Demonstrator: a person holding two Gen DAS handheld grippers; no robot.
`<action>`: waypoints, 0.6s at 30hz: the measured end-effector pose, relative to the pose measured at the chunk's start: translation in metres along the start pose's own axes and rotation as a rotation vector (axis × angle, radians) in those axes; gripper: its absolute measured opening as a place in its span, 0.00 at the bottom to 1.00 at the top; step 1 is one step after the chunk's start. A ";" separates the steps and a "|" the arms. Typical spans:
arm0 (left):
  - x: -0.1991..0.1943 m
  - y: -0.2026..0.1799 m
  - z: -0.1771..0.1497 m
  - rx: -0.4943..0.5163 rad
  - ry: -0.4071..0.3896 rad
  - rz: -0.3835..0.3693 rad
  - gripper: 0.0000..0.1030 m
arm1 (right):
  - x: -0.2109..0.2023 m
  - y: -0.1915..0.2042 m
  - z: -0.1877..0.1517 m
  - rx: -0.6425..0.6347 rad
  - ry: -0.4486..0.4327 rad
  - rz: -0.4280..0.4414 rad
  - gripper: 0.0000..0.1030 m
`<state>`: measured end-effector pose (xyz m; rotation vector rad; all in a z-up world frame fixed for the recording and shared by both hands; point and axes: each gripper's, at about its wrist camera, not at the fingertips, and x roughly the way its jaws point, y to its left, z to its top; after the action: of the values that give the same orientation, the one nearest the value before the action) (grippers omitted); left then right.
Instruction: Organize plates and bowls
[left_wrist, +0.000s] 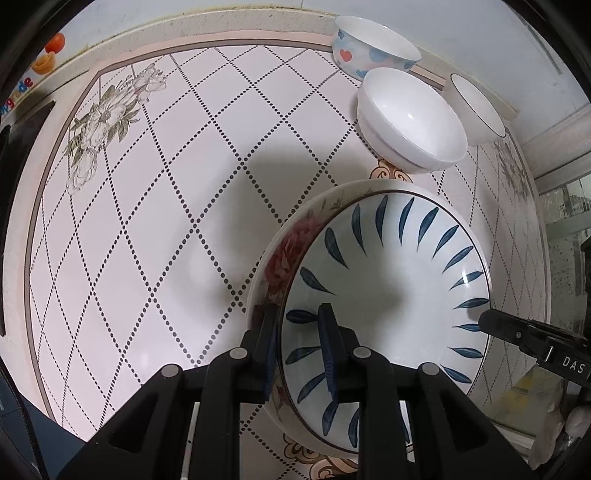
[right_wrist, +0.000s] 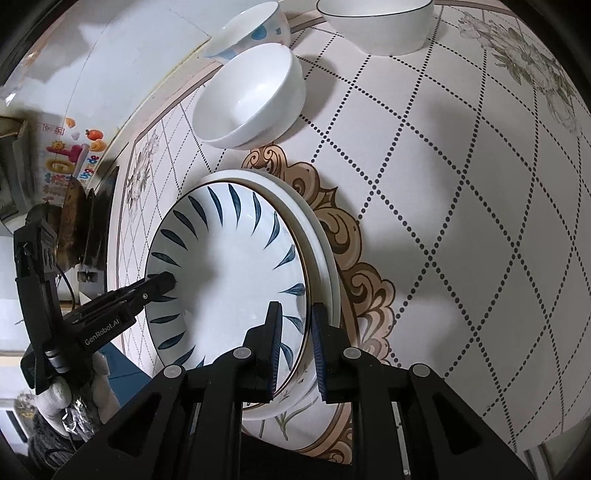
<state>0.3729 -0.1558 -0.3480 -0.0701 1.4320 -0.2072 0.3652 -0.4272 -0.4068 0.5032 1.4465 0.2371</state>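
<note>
Glossy diamond-dotted tabletop (left_wrist: 155, 206) with flower prints, white wall (left_wrist: 229, 18) behind.

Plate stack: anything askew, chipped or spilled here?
No chips or spills visible. The blue-leaf plate sits off-centre in the floral plate under it: the lower rim shows as a crescent on one side. The left gripper and right gripper clamp opposite rims. The three bowls behind stand upright, unstacked.

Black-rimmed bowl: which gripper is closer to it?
Right. The right gripper clamps the plates nearest the bowl; the left gripper clamps their opposite rim.
</note>
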 end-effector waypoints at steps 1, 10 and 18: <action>0.001 0.000 0.000 -0.004 0.002 -0.002 0.18 | 0.000 -0.001 0.001 0.004 0.004 0.005 0.19; -0.007 0.002 -0.003 -0.051 0.007 0.015 0.19 | -0.011 0.000 0.003 0.021 0.005 0.011 0.23; -0.057 -0.017 -0.023 0.007 -0.072 0.088 0.19 | -0.029 0.022 -0.015 -0.054 -0.025 -0.079 0.29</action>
<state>0.3415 -0.1608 -0.2930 -0.0088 1.3589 -0.1363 0.3503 -0.4178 -0.3715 0.4027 1.4290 0.2059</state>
